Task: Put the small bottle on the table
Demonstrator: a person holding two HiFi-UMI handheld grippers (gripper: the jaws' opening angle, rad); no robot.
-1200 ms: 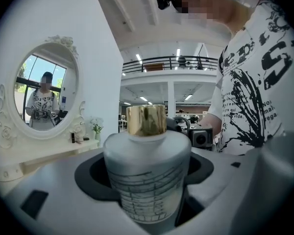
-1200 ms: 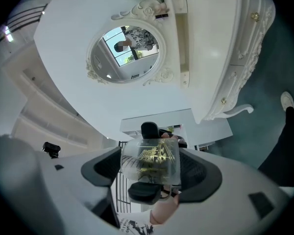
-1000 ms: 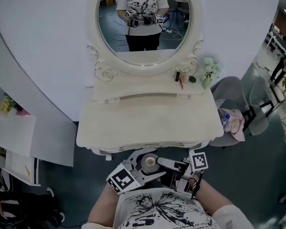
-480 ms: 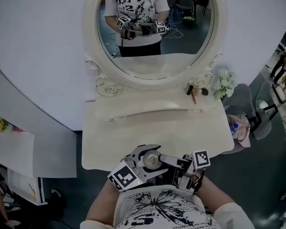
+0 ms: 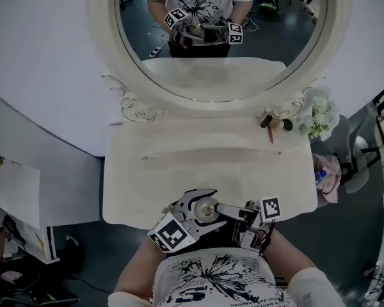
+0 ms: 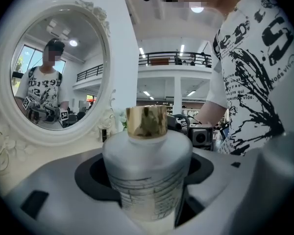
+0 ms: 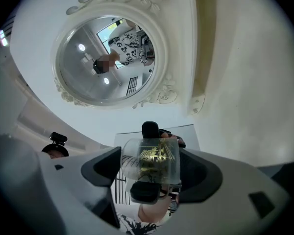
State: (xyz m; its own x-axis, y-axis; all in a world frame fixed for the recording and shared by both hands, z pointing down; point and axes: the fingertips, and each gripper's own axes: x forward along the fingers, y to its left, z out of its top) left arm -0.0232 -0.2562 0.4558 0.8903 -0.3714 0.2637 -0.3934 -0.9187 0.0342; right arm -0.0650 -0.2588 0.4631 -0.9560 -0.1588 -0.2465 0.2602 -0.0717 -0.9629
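1. Small bottle [image 6: 147, 163], white-bodied with a gold cap, stands upright between the jaws of the left gripper [image 6: 148, 192]. The jaws press against its two sides.
2. In the head view the bottle's round cap [image 5: 203, 210] shows from above at the near edge of the table [image 5: 147, 178]. It is just in front of the person's printed shirt [image 5: 211, 277], held in the gripper and not set down.
3. Right gripper [image 7: 150, 174] has its jaws closed on a clear piece with gold print [image 7: 150, 161]. What this piece is cannot be told.
4. In the head view the right gripper [image 5: 246, 217] lies just right of the left one, its jaws reaching left to end close beside the bottle. The two marker cubes sit at the outer sides.
5. Both grippers are held near each other, low and close to the person's body.
6. Beyond them the cream table top stretches away to an oval mirror [image 5: 217, 37] in a carved white frame, which reflects the person and both grippers.
7. At the far right of the table a bunch of white flowers [image 5: 320, 117] stands beside a few small items [image 5: 269, 124], well apart from the bottle.
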